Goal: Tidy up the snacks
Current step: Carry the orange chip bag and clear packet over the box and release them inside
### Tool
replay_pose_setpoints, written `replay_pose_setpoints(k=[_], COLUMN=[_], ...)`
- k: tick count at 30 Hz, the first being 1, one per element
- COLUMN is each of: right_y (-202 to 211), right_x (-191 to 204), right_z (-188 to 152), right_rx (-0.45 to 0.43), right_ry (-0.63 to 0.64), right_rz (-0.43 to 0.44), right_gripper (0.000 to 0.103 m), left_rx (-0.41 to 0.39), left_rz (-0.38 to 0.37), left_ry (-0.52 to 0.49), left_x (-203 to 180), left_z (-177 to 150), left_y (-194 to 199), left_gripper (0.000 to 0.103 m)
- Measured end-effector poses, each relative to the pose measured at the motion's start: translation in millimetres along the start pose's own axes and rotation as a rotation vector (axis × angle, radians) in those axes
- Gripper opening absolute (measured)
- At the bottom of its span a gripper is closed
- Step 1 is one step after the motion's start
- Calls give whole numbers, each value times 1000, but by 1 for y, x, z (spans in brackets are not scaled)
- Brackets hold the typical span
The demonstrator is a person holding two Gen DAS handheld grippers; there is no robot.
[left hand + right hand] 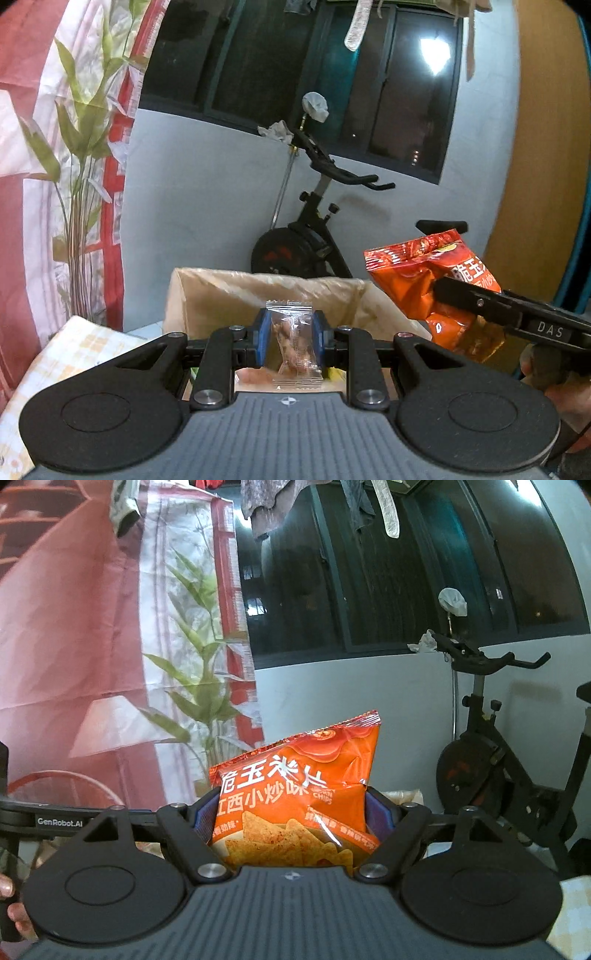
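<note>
Left wrist view: the left claw [289,341] pinches a small clear-wrapped snack packet [294,345] just short of the lined cardboard box [207,295]; not yet dropped.

Right wrist view: the right claw [291,818] clamps an orange corn-chip bag [295,790] aloft, likewise undelivered.

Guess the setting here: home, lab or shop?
Most likely a lived-in home room, at night. An exercise bike stands by the wall, clothes hang above a dark window, and a leaf-print curtain hangs beside it.
</note>
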State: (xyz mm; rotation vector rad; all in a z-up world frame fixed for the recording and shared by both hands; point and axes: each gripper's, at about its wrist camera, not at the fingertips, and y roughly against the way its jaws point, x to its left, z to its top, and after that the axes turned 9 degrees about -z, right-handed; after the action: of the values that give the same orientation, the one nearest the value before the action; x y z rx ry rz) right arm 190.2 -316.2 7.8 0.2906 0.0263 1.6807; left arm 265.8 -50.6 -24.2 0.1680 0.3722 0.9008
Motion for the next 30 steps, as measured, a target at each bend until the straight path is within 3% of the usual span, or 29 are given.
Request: replay_pose_setpoints(k=[6, 14, 18, 22, 30], right_y=[-55, -107, -119, -117, -86], right_x=[5, 10, 8, 9, 1], right_z=[6, -10, -21, -27, -21], right_rx=[42, 150, 218, 260, 215], right_ry=[50, 60, 44, 81, 57], right_rz=[-59, -94, -77, -118, -107], right_gripper=[80, 80, 82, 86, 89], left_rx=[23, 66, 72, 66, 35], left_rz=[2, 26, 45, 58, 99], left_ry=[60, 58, 52, 75, 98], left_x=[30, 46, 50, 54, 59], left_z=[11, 8, 4, 3, 8], left_y=[-37, -61, -59, -53, -20], left_gripper=[25, 27, 63, 69, 76])
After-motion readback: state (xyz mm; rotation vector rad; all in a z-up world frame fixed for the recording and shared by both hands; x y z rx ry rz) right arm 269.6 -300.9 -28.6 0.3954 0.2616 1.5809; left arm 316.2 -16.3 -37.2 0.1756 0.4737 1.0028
